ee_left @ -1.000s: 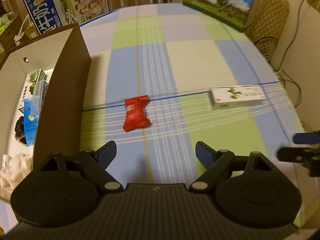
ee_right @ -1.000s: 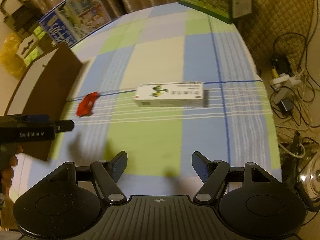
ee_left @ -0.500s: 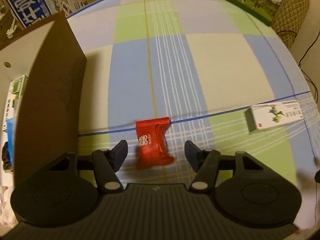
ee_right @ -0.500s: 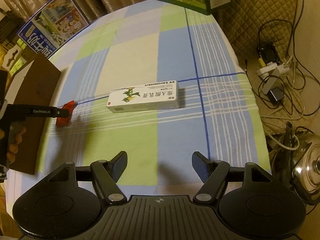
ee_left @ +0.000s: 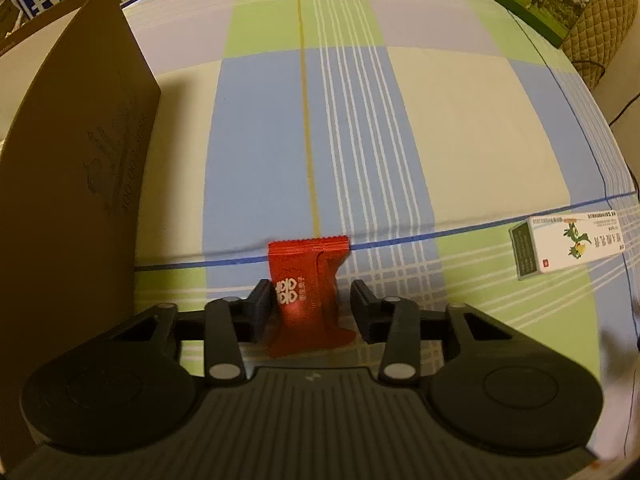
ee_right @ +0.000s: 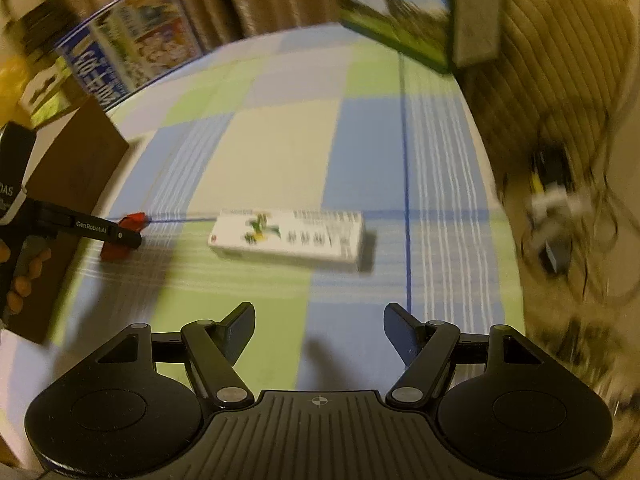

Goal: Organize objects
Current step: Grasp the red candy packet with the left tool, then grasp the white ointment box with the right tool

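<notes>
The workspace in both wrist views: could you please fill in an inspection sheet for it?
Surface: checked blue, green and cream tablecloth, lying flat.
Job's things: red crinkled snack packet between the left tool's fingers; white oblong carton lying flat; brown cardboard box at left.
Clutter: printed cartons at the far edge.
Grippers: left tool partly closed, one finger touching the packet; right tool open, empty.
Cables: tangle with a power strip off the table.
Surroundings: quilted chair.

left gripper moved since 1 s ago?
Yes. The left gripper advanced along the checked tablecloth to the red packet, now between its narrowed fingers, past the brown box.
</notes>
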A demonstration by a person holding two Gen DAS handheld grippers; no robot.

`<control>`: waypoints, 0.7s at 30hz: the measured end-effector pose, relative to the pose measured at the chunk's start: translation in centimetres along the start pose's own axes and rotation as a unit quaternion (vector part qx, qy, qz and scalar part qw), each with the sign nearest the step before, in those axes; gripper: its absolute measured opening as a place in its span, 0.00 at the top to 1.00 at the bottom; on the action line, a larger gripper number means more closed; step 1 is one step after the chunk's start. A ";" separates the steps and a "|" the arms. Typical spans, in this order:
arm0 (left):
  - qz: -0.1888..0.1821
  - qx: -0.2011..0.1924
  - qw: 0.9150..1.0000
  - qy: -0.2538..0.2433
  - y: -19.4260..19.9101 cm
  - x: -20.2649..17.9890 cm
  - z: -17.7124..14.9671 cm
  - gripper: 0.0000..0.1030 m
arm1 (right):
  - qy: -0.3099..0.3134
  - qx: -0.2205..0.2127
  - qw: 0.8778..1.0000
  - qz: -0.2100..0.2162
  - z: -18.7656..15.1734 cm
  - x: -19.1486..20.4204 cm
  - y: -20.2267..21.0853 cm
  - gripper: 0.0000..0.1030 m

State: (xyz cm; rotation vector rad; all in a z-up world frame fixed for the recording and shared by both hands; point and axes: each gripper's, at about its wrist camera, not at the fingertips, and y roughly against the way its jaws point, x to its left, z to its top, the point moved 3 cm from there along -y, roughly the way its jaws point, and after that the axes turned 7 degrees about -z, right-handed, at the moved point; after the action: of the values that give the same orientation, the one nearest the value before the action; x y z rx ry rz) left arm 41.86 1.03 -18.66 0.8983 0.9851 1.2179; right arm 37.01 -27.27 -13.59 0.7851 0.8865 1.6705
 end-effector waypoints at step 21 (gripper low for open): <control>-0.003 0.000 0.999 0.046 1.6 -0.2 -4.4 0.74 | 0.282 -0.001 0.957 0.072 3.9 5.0 -8.6 0.34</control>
State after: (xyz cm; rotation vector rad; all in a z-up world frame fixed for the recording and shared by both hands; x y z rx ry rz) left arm 37.17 1.18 -18.56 0.8446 1.0599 1.2640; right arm 43.23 -20.11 -18.55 0.3705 1.2364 2.0706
